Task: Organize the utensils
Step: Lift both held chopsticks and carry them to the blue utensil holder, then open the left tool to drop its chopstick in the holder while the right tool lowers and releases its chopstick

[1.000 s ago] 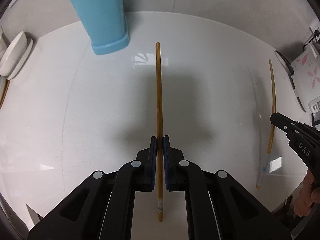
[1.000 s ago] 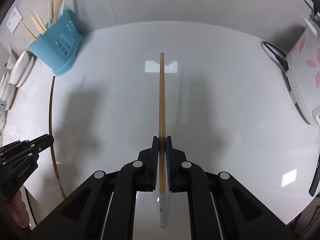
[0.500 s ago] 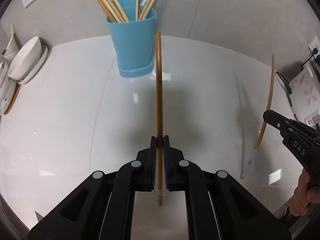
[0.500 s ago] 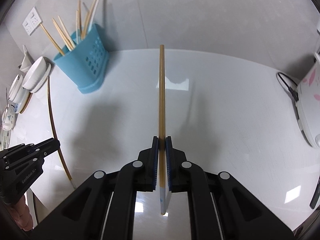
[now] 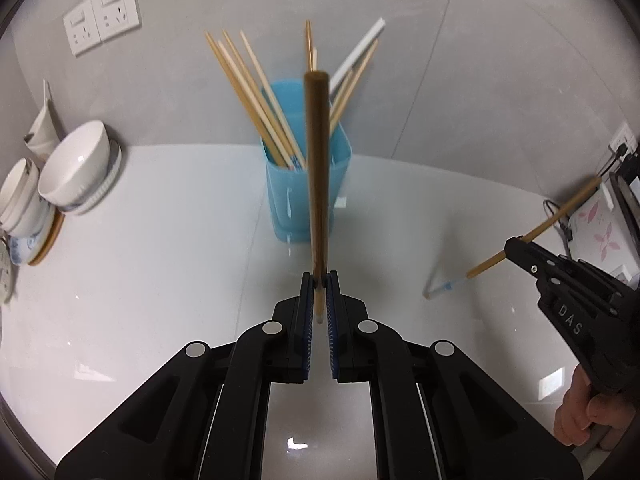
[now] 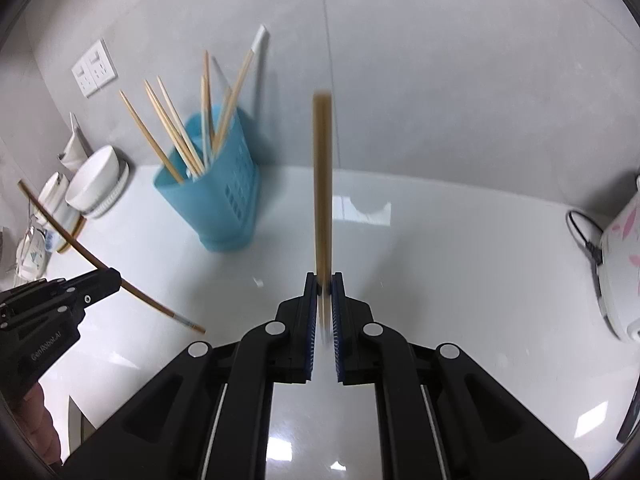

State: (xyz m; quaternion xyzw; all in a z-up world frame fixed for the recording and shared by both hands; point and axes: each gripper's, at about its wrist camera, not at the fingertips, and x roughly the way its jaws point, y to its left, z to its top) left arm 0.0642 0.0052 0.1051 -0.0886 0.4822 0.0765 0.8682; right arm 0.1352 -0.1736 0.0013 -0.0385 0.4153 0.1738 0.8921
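Note:
My left gripper [image 5: 319, 282] is shut on a wooden chopstick [image 5: 318, 168] that points up and forward, its upper end in line with the blue utensil holder [image 5: 304, 196]. The holder stands on the white counter and holds several chopsticks [image 5: 256, 96]. My right gripper [image 6: 324, 284] is shut on a second chopstick [image 6: 322, 184], raised and blurred. The holder also shows in the right wrist view [image 6: 212, 196], to the left. Each gripper shows in the other's view: the right one [image 5: 510, 250], the left one [image 6: 114, 278].
White bowls and plates [image 5: 76, 172] are stacked at the counter's left by the wall. Wall sockets [image 5: 102, 14] sit above them. A white appliance with pink flowers [image 6: 618, 264] and its cable [image 6: 584, 236] stand at the right edge.
Both grippers have lifted and tilted upward with their chopsticks. The blue holder has come closer and more central in the left view. Both chopsticks now stand well off the counter.

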